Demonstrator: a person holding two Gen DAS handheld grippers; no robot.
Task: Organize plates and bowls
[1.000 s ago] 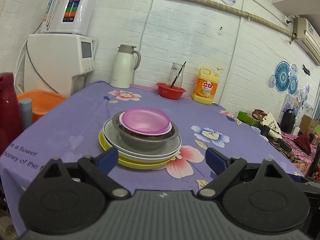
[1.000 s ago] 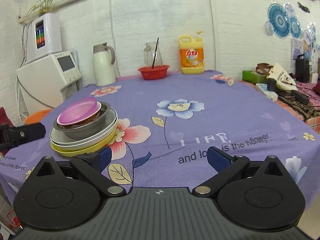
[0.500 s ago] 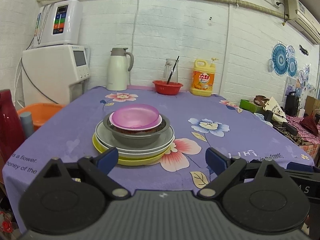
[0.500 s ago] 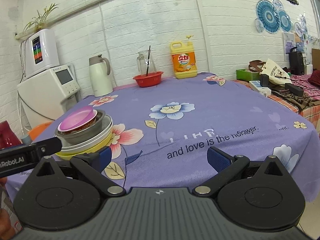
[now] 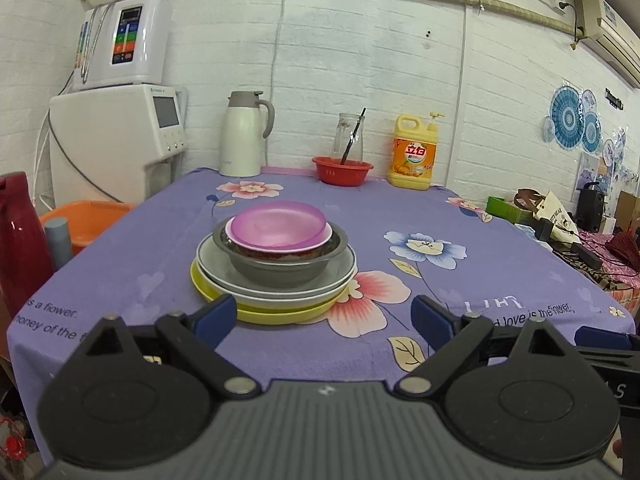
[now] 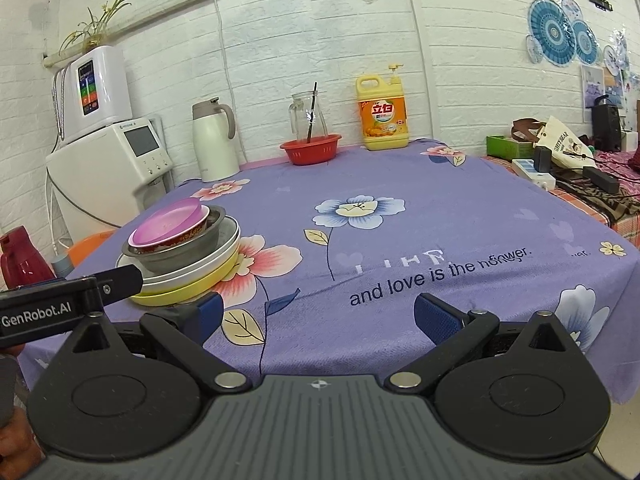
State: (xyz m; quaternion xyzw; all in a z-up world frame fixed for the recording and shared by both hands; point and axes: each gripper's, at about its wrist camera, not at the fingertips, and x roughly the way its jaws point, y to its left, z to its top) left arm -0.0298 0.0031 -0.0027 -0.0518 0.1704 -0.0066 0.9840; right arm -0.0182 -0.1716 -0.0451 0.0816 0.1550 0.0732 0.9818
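A stack of dishes stands on the purple flowered tablecloth [image 5: 400, 216]. A yellow plate [image 5: 276, 314] is at the bottom, a white plate [image 5: 280, 292] on it, then a grey metal bowl [image 5: 276, 268], a red-patterned bowl and a pink bowl [image 5: 278, 226] on top. The stack also shows at the left in the right wrist view [image 6: 180, 252]. My left gripper [image 5: 324, 320] is open and empty, just short of the stack's near edge. My right gripper [image 6: 318, 316] is open and empty near the table's front edge, to the right of the stack.
At the back of the table stand a white thermos jug [image 5: 242, 136], a red basket [image 5: 342, 168] with a glass jar, and a yellow detergent bottle [image 5: 414, 156]. A white water dispenser [image 5: 116, 136] stands at left. An orange basin [image 5: 90, 220] and red flask [image 5: 18, 240] sit beside the table's left edge.
Both grippers have drawn back and lowered away from the stack, which now looks farther off. Both stay open. The dishes have not moved.
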